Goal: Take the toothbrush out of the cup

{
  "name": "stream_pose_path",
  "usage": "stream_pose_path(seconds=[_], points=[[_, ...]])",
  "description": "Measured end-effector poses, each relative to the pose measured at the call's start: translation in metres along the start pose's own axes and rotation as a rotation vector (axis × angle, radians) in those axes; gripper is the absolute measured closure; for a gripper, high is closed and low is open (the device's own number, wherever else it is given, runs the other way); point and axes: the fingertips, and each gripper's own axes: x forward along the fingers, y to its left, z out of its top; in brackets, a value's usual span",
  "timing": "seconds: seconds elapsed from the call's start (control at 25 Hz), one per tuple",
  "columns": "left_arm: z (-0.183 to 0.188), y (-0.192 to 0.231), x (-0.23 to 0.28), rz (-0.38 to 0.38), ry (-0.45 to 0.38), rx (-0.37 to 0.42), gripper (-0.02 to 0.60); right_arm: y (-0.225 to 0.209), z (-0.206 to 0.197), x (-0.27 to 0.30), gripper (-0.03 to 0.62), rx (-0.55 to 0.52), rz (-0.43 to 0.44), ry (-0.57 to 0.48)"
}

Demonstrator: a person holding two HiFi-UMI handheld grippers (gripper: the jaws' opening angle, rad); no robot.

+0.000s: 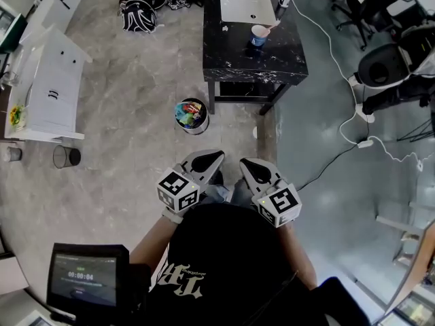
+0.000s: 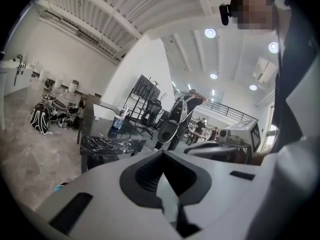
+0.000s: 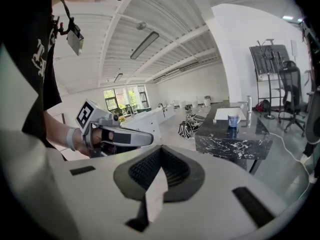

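Left gripper (image 1: 212,158): held low against the person's body in the head view; in its own view (image 2: 163,156) the two jaws lie pressed together, tips meeting, with nothing between them
Right gripper (image 1: 250,165): just beside the left one and at the same height; in its own view (image 3: 161,151) the jaws are likewise closed tip to tip and hold nothing
Contact: neither gripper touches the cup, the toothbrush or the table; both are well apart from them
Cup (image 1: 259,34): white and blue, upright on the black marbled table (image 1: 231,56), towards the table's far right part; it also shows small in the left gripper view (image 2: 117,123) and in the right gripper view (image 3: 233,120)
Toothbrush (image 1: 270,26): in the cup, its handle leaning out over the rim to the right
White sheet (image 1: 246,1): flat on the table, just behind the cup
Bin (image 1: 192,116): round, with colourful contents, on the floor by the table's near left leg
Cross views: the right gripper (image 2: 235,139) shows at the right of the left gripper view, the left gripper (image 3: 115,134) with the hand (image 3: 80,139) round its grip at the left of the right gripper view
Floor: grey, a white cable (image 1: 340,66) running to the right of the table
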Motion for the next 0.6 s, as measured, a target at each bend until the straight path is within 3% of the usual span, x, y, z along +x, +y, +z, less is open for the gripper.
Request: stream_pose_path(seconds=[0.4, 0.6], points=[[0.004, 0.022, 0.003, 0.073, -0.002, -0.018, 0.577, -0.007, -0.001, 0.021, 0.606, 0.010, 0.071, 0.018], [0.020, 0.025, 0.027, 0.093, 0.003, -0.020, 0.577, -0.037, 0.012, 0.021, 0.606, 0.003, 0.095, 0.012]])
